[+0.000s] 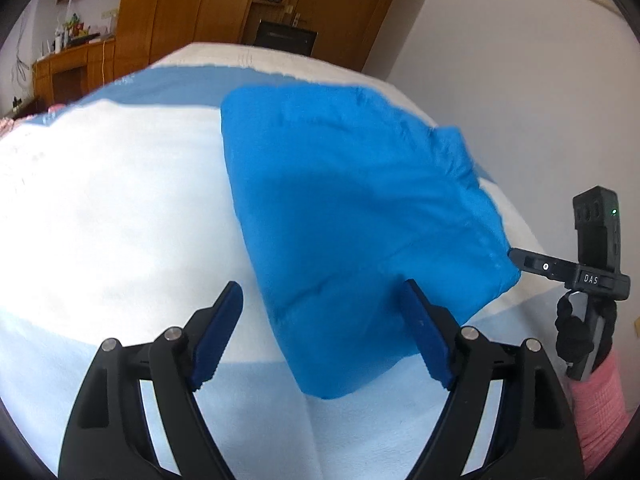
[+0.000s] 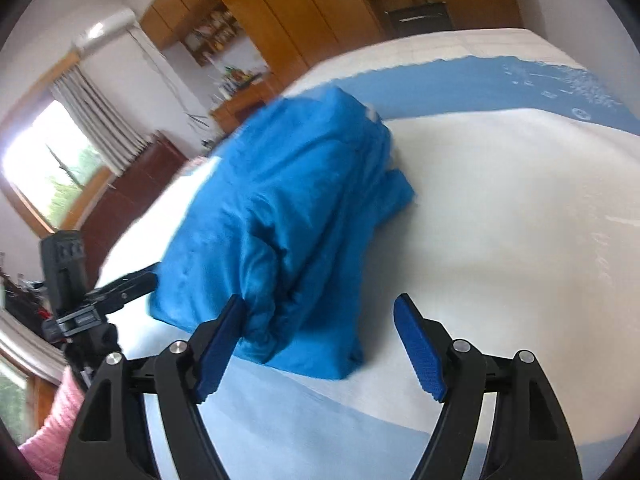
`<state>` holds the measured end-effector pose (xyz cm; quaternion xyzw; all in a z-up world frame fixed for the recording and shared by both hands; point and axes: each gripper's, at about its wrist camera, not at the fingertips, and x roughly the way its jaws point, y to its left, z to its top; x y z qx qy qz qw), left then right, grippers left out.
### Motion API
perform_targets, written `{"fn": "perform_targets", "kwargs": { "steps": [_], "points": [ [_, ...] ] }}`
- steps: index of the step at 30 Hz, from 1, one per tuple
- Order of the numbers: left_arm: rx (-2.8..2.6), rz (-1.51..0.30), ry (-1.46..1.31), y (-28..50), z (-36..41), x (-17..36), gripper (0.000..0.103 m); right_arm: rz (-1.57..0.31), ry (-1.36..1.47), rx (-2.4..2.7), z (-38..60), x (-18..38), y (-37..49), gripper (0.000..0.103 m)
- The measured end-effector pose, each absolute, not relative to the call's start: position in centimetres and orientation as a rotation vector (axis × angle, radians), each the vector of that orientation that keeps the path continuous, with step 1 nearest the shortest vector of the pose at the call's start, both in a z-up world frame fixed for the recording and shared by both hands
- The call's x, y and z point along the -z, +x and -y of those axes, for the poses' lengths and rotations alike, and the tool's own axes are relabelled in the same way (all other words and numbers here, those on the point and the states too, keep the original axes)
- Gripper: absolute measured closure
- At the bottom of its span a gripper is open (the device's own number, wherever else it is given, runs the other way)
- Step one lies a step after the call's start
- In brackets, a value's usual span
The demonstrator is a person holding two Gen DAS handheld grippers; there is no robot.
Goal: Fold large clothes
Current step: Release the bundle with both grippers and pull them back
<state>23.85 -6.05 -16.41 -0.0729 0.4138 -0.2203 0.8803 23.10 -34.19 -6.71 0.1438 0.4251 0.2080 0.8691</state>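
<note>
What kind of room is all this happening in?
Most likely a bedroom in a home. A blue garment lies on what looks like a bed with a white and blue cover, wooden wardrobes line the far wall, and a curtained window lets in daylight.

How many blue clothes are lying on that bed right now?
1. A single folded blue garment lies on the white and pale blue bed cover, right in front of both open claws. Anything beneath it would be hidden.
</note>
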Motion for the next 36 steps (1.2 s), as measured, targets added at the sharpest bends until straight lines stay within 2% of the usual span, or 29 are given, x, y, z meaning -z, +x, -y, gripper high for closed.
{"fn": "perform_targets", "kwargs": {
  "steps": [3,8,15,19,22,27,36],
  "points": [
    [0.472,-0.890,-0.173,25.0,6.4,17.6,0.022,-0.912,0.234,-0.382,33.7,7.9,23.0,0.027],
    [0.462,-0.908,-0.183,25.5,6.1,18.6,0.021,-0.953,0.300,-0.372,33.7,9.7,24.0,0.026],
    [0.404,-0.844,-0.108,22.0,6.5,14.8,0.021,-0.865,0.275,-0.338,33.7,5.8,21.5,0.026],
    [0.343,-0.800,-0.063,19.2,6.6,12.6,0.014,-0.813,0.175,-0.287,32.3,3.4,18.6,0.009],
    [0.275,-0.750,-0.042,17.0,6.6,11.7,0.010,-0.784,0.121,-0.274,30.7,2.5,16.3,0.004],
    [0.192,-0.694,-0.018,14.2,6.7,10.9,0.005,-0.767,0.063,-0.240,29.1,1.7,13.6,0.004],
    [0.147,-0.699,-0.016,11.3,5.8,9.3,0.005,-0.728,0.063,-0.258,28.3,-0.1,9.7,0.004]
  ]
}}
